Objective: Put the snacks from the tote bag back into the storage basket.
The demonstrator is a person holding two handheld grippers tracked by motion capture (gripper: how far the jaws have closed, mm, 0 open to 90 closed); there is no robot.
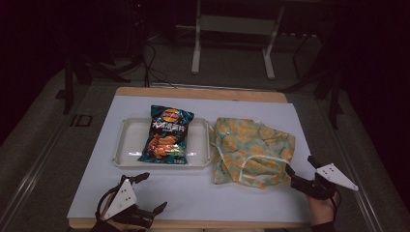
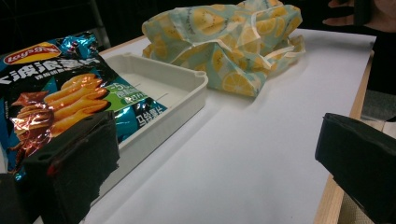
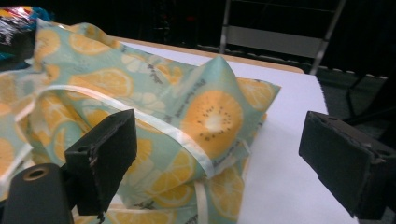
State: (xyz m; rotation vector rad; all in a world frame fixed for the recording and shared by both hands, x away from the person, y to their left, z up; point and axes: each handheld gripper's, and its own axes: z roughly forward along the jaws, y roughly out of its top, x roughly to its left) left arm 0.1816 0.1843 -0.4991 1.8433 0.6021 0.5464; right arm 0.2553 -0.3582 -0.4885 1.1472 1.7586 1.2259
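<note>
The right gripper (image 1: 300, 170) has its jaws spread just beside the orange-print bag's (image 1: 251, 150) right edge. The left gripper (image 1: 147, 193), jaws spread, hovers near the tray (image 1: 126, 145) holding a chip packet (image 1: 167, 135) on the tabletop (image 1: 203, 193).

so the table (image 1: 251, 203) is a wooden top covered by a white sheet, wood edge peeking out at the front and back. sitting right on it: a cream tray (image 1: 126, 145) left of centre and a crumpled orange-slice print cloth bag (image 1: 251, 150) just beside the tray's right edge.
</note>
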